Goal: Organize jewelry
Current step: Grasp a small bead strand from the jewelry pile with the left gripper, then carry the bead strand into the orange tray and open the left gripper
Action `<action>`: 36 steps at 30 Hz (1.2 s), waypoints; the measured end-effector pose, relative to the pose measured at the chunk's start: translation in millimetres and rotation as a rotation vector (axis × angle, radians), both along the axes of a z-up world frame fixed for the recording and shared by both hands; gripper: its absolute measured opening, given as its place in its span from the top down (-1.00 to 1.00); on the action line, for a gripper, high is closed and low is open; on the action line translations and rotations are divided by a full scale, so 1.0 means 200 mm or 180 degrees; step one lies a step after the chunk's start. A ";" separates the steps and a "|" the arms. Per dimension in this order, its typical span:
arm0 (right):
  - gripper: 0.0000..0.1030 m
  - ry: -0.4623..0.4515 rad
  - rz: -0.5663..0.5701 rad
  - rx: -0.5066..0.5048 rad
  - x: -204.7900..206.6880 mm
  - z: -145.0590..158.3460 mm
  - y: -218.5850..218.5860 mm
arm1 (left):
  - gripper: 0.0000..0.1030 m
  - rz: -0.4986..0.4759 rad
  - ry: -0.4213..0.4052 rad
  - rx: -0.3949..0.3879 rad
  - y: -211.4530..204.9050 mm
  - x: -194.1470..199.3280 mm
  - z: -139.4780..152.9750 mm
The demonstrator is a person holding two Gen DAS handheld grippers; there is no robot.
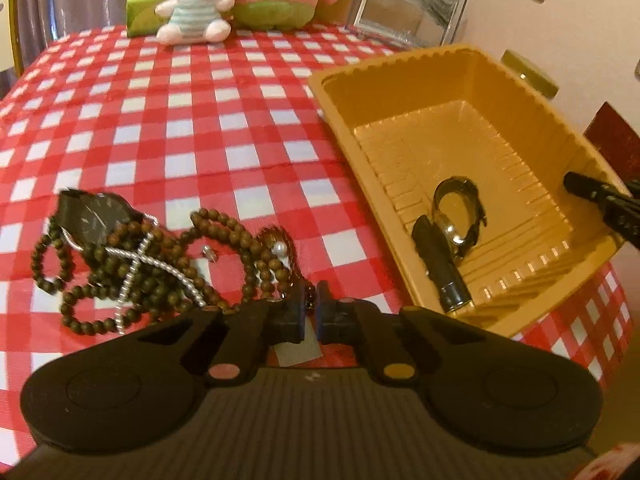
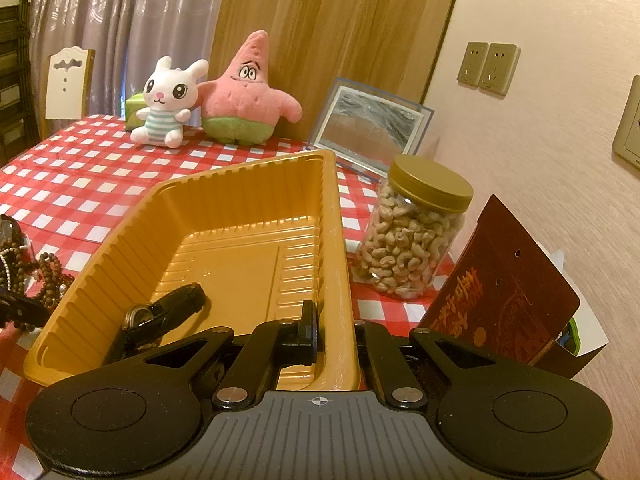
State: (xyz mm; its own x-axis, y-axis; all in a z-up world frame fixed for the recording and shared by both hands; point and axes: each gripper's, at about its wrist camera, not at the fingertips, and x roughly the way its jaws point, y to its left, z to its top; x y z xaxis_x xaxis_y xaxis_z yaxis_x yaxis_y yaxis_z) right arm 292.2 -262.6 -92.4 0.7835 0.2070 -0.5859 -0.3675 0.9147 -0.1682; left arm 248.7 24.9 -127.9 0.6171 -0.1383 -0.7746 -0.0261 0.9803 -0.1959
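Left tongs [image 1: 310,306] pinch a dark bead narrowly, right tongs [image 2: 334,330] grip the tray [image 2: 332,216] wall; we risk dragging the tangled beads [image 1: 120,264].

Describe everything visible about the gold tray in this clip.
The gold tray is a rectangular, glossy, thin plastic-looking container with ribbed walls, a stepped floor and a flat rim. It sits upright on the red checked tablecloth, right of the bead pile. Inside lies a dark-strapped watch. The right gripper straddles its near-right wall, one finger inside, one outside.
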 end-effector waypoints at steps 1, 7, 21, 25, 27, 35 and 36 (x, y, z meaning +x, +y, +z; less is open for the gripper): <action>0.93 0.0003 -0.0002 0.0002 0.00 0.00 0.00 | 0.92 0.0007 -0.0023 -0.0012 0.01 -0.01 0.02; 0.93 -0.0008 0.0003 -0.0001 0.00 0.00 0.00 | 0.92 0.0065 -0.0247 -0.0026 0.06 -0.07 0.18; 0.94 -0.0059 0.0072 -0.0014 0.00 0.02 0.06 | 0.92 0.0147 -0.0588 -0.0093 0.16 -0.06 0.46; 0.94 -0.0073 0.0077 -0.0017 0.01 0.03 0.09 | 0.92 0.0082 -0.0631 -0.0118 0.12 -0.02 0.49; 0.94 -0.0089 0.0075 -0.0018 0.02 0.03 0.10 | 0.92 0.0044 -0.0641 -0.0138 0.10 0.01 0.49; 0.94 -0.0130 0.0086 0.0001 0.04 0.03 0.13 | 0.92 -0.0152 -0.0664 -0.0208 -0.05 0.14 0.47; 0.94 -0.0129 0.0074 -0.0004 0.05 0.03 0.14 | 0.92 -0.0164 -0.0643 -0.0218 -0.07 0.16 0.46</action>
State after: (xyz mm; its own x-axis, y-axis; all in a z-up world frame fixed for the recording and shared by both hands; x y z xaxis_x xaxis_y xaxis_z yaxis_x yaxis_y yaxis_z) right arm 301.6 -234.9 -86.3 0.8016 0.2248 -0.5541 -0.3816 0.9057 -0.1846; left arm 280.9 11.1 -35.4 0.7496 -0.2218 -0.6236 0.0702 0.9635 -0.2583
